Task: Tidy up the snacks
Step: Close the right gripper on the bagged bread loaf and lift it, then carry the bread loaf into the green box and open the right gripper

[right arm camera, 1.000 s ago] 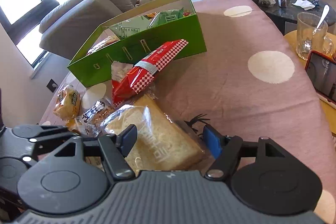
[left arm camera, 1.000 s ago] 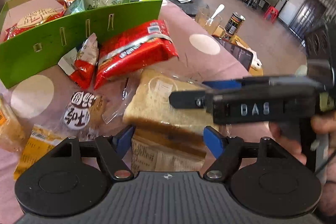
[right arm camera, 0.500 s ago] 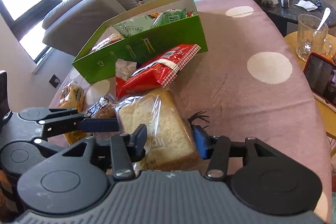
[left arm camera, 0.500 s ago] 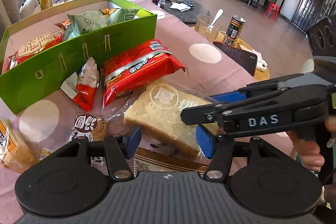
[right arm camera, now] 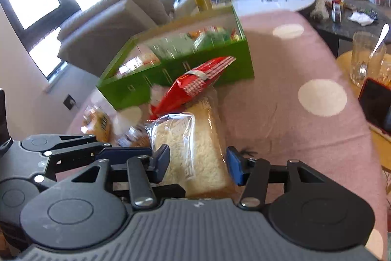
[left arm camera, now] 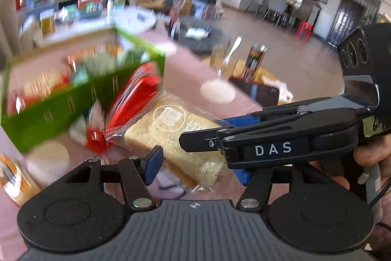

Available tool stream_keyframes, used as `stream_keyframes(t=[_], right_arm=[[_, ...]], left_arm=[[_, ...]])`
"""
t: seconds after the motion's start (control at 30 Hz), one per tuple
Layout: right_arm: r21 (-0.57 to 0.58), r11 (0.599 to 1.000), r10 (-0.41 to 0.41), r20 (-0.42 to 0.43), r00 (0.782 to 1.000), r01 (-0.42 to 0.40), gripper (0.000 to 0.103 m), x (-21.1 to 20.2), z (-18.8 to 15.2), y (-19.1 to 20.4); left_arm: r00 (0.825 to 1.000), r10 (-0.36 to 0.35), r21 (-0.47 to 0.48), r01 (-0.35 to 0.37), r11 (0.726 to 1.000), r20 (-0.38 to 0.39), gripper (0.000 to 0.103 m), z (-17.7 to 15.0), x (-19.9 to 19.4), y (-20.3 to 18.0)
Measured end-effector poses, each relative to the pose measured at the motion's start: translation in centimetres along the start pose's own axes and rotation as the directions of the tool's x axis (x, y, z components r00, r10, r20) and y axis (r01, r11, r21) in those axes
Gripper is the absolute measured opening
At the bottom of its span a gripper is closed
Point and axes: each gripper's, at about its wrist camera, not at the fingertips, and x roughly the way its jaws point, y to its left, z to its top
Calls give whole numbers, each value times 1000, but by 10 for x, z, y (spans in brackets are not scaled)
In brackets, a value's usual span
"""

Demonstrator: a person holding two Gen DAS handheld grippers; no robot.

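Left wrist view shows both grippers pinching the bagged bread (left arm camera: pixel 171 138) raised off the pink table (left arm camera: pixel 185 70): left gripper (left arm camera: pixel 198 168) and right gripper (left arm camera: pixel 234 129) each clamp it. Best carried level toward the green box (left arm camera: pixel 61 102) (slippery film). Right wrist view alone shows the box's inside (right arm camera: pixel 185 43).

bread: we see the bagged loaf (left arm camera: pixel 176 136) lying between the blue pads of our left gripper (left arm camera: pixel 195 170).
right gripper (left arm camera: pixel 220 131): reaches across it from the right.
background: green box (left arm camera: pixel 48 114), red packet (left arm camera: pixel 136 99), both blurred.
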Motion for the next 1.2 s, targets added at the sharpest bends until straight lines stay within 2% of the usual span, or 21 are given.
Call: stream_keyframes(t=[0.27, 0.63, 0.93, 1.2], right_arm=[[-34, 999, 8, 129, 992, -4, 54, -38, 11, 24], [-17, 997, 83, 224, 971, -81, 54, -29, 47, 34], [-15, 992, 121, 252, 960, -122, 54, -17, 68, 47], [-7, 986, 164, 244, 956, -168, 54, 10, 95, 59]], left_arm=[[994, 17, 36, -21, 999, 104, 60, 13, -30, -8], [968, 110, 71, -129, 989, 227, 60, 40, -55, 8], [950, 172, 78, -198, 977, 261, 61, 60, -55, 32], [939, 222, 45, -242, 969, 263, 62, 76, -50, 69]])
